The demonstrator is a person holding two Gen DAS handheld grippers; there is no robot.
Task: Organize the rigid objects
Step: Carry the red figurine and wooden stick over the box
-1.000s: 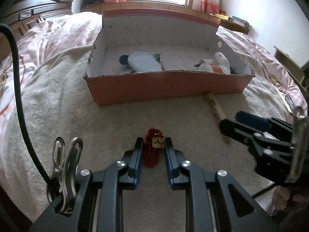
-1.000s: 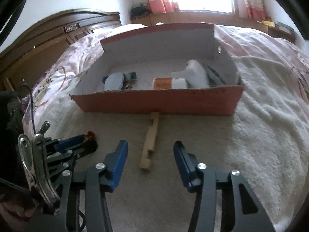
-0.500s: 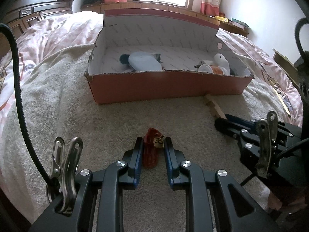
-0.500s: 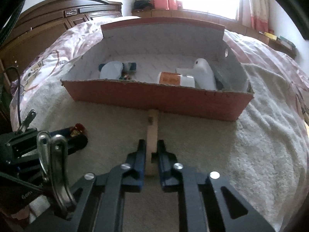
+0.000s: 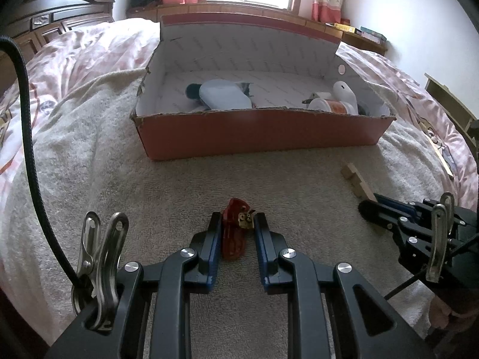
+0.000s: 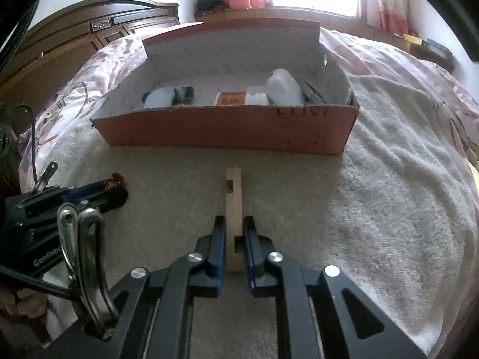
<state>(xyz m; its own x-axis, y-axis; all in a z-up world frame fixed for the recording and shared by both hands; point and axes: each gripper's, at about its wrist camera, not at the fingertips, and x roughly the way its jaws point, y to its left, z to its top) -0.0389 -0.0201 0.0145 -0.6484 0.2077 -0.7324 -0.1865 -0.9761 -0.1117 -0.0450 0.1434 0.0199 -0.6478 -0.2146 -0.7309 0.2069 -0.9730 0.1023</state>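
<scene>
My left gripper (image 5: 238, 224) is shut on a small dark red toy (image 5: 235, 233) with a tan owl-like face, low over the beige towel. My right gripper (image 6: 234, 227) is shut on a notched wooden block (image 6: 233, 197) that points toward the box. In the left wrist view that block (image 5: 356, 181) sticks out of the right gripper (image 5: 366, 206) at the right. In the right wrist view the left gripper (image 6: 115, 193) shows at the left with the red toy (image 6: 115, 179) at its tips. An open red cardboard box (image 5: 263, 134) stands ahead of both.
Inside the box (image 6: 227, 128) lie a pale blue bottle (image 5: 223, 94), a white bottle (image 5: 344, 94) and an orange-labelled tube (image 6: 232, 99). A pink patterned quilt (image 5: 74, 59) surrounds the towel. A dark wooden headboard (image 6: 89, 30) stands at the far left; a window ledge runs behind.
My right gripper went from open around the wooden block to shut on it, and the block's far end now sits farther from the box. The left gripper kept still on the red toy.
</scene>
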